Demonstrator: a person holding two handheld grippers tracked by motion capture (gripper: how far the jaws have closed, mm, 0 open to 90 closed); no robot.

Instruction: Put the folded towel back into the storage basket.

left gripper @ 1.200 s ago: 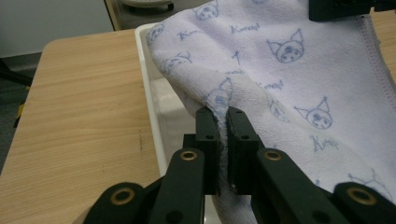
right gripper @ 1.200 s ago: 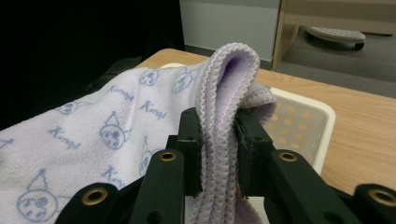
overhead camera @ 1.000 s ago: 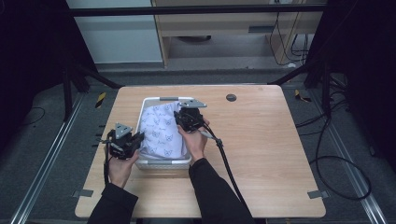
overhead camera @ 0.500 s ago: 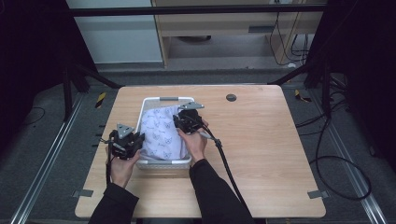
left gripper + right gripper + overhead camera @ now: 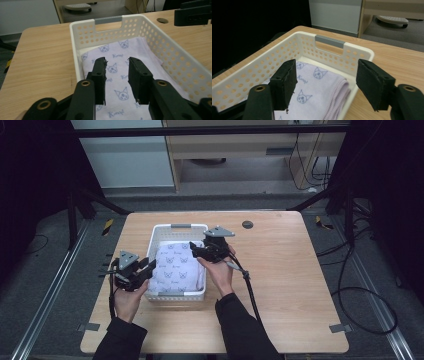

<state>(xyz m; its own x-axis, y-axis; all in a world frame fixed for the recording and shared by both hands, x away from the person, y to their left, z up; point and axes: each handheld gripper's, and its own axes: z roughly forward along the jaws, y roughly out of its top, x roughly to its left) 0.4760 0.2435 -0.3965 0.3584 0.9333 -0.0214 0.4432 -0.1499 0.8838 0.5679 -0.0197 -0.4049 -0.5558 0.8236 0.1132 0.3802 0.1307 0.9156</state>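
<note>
High view: my folded lilac cloth point(image 5: 179, 268) with its cat-face print lies flat inside the white perforated basket point(image 5: 172, 228) on the wooden table point(image 5: 290, 285). My left gripper point(image 5: 145, 268) sits at the basket's left rim and my right gripper point(image 5: 196, 249) above its right rim, the cloth between them. Both pairs of jaws have just been opening and stand apart above the cloth, gripping nothing, the right pair wider.
</note>
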